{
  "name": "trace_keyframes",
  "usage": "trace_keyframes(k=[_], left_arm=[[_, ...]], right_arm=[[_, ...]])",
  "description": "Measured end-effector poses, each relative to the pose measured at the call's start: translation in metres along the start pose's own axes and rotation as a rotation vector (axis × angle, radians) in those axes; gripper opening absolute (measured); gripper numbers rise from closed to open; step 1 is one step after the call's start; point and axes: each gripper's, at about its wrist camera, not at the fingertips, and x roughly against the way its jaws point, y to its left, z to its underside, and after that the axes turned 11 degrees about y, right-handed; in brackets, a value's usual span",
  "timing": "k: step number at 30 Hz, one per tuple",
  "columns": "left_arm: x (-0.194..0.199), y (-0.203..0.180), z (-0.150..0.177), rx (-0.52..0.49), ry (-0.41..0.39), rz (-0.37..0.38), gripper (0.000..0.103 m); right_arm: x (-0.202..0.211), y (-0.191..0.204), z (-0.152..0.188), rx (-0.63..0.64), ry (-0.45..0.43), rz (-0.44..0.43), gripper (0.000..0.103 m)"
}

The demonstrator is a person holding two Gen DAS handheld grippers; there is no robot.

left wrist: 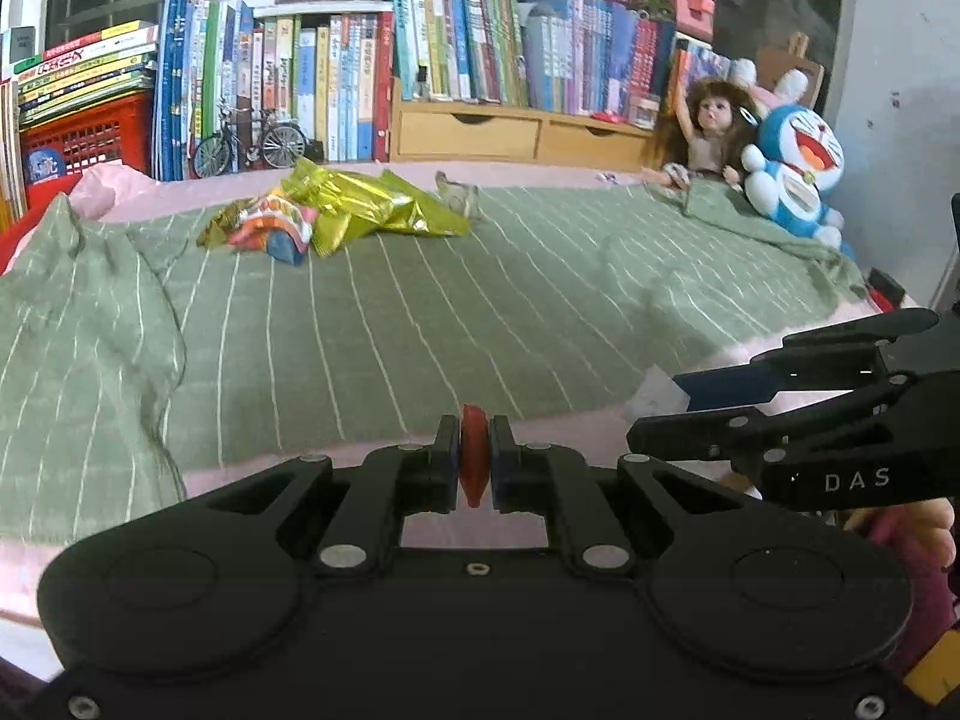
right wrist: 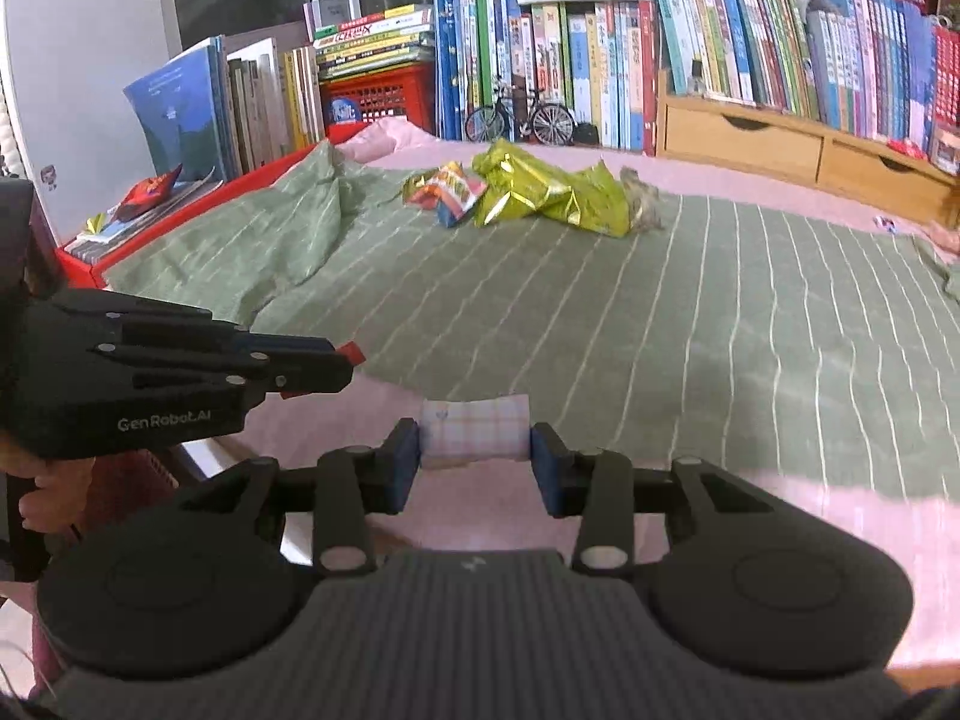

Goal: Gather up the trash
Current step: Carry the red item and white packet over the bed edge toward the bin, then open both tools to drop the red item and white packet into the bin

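Observation:
My left gripper (left wrist: 474,456) is shut on a small red wrapper (left wrist: 473,459), held edge-on over the near edge of the bed. My right gripper (right wrist: 474,450) is shut on a pale plaid packet (right wrist: 474,435), also over the near edge. Far across the green striped blanket (left wrist: 420,330) lies a heap of trash: crumpled yellow-green foil bags (left wrist: 372,204) (right wrist: 558,192), a colourful snack wrapper (left wrist: 276,225) (right wrist: 450,189) and a clear crumpled wrapper (left wrist: 459,195) (right wrist: 642,198). Each gripper shows in the other's view: the right gripper (left wrist: 660,408), the left gripper (right wrist: 351,360).
Rows of books (left wrist: 360,78), a red crate (left wrist: 90,132), a model bicycle (left wrist: 249,141) and wooden drawers (left wrist: 516,132) line the back. A doll (left wrist: 708,120) and a blue plush toy (left wrist: 792,168) sit at the right. A red wrapper (right wrist: 150,192) rests on books at the left.

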Motion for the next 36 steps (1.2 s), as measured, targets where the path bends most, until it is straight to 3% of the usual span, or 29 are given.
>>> trace_keyframes(k=[15, 24, 36], left_arm=[[0.023, -0.029, 0.044, -0.059, 0.014, 0.042, 0.009], [0.021, -0.04, 0.074, -0.06, 0.109, 0.105, 0.009], [-0.026, -0.03, 0.106, 0.016, 0.28, 0.08, 0.009]], right_arm=[[0.011, 0.011, 0.045, -0.021, 0.049, -0.035, 0.045], [0.018, 0.013, 0.068, -0.039, 0.09, -0.064, 0.046], [-0.022, 0.005, 0.104, -0.111, 0.255, -0.071, 0.046]])
